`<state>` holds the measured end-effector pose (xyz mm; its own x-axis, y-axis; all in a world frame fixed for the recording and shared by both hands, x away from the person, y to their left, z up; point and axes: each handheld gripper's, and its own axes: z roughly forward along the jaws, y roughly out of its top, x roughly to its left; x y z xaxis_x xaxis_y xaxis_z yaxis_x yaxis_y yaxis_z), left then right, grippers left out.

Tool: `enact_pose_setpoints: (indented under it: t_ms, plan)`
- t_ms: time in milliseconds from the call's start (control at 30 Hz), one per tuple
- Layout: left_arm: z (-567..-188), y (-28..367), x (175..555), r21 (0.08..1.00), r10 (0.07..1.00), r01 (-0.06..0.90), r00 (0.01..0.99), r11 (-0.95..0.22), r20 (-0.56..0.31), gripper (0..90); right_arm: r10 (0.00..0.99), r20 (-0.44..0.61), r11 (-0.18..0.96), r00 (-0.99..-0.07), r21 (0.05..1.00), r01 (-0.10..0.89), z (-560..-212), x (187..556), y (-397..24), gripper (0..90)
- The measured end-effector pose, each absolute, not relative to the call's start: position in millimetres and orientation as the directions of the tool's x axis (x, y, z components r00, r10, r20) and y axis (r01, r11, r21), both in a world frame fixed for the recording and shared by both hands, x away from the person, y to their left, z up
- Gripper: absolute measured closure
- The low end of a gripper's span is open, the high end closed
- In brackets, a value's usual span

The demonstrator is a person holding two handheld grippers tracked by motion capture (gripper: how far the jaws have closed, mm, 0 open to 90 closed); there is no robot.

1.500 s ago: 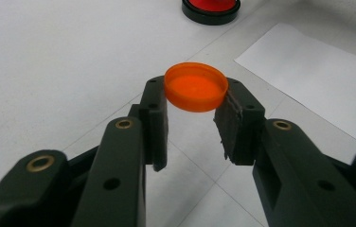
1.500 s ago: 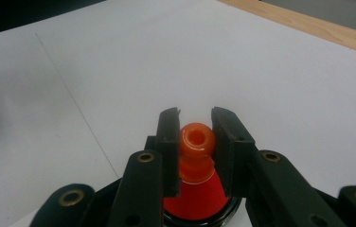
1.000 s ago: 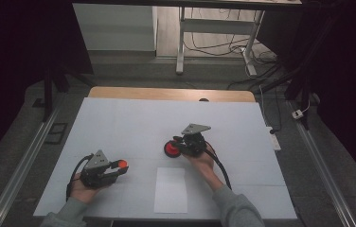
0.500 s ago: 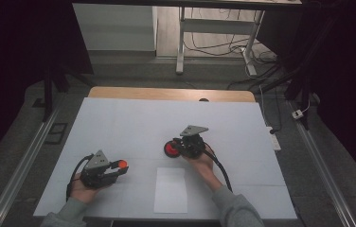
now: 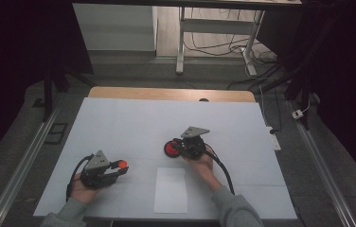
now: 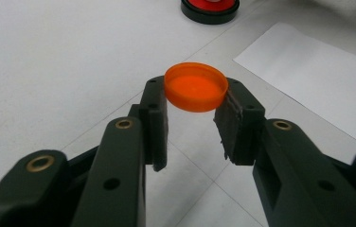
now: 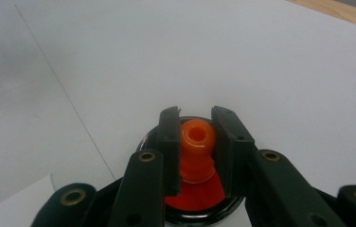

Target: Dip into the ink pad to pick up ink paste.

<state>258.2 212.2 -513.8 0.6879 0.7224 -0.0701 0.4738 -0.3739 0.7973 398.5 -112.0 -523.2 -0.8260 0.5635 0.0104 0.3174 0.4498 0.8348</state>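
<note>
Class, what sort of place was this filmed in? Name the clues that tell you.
Probably a lab or workshop bench set up for recording. A white table bare but for a paper sheet, loose cables on the floor behind, and a hand-held gripper in each hand.

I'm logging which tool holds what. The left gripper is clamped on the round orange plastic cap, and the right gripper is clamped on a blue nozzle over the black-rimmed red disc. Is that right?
Not quite: the nozzle in the right gripper is orange, not blue, as the right gripper view shows. The rest stands: the left gripper is clamped on the round orange plastic cap, and the nozzle sits over the black-rimmed red disc.
</note>
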Motion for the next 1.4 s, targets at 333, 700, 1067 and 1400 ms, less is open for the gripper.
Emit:
enact_pose_setpoints:
  t_ms: [333, 700, 1067, 1400]
  plan:
    - [-513.4, 212.9, 258.4, 0.798, 0.723, 0.473, 0.687, -0.373, -0.069, 64.8, 0.568, 0.004, 0.439, -0.823, 0.844, 0.307, -525.3, 396.7, -112.4, 73.3]
    - [-513.0, 213.2, 258.5, 0.799, 0.722, 0.470, 0.689, -0.374, -0.067, 64.8, 0.570, 0.015, 0.426, -0.822, 0.850, 0.311, -526.7, 397.0, -113.8, 73.3]
    - [-513.0, 213.0, 259.8, 0.800, 0.721, 0.469, 0.690, -0.373, -0.068, 64.7, 0.570, 0.064, 0.315, -0.819, 0.904, 0.290, -504.1, 392.8, -118.2, 72.9]
    - [-513.0, 213.3, 259.6, 0.800, 0.721, 0.467, 0.690, -0.376, -0.064, 64.7, 0.569, 0.037, 0.357, -0.821, 0.889, 0.288, -506.1, 392.7, -115.8, 72.8]
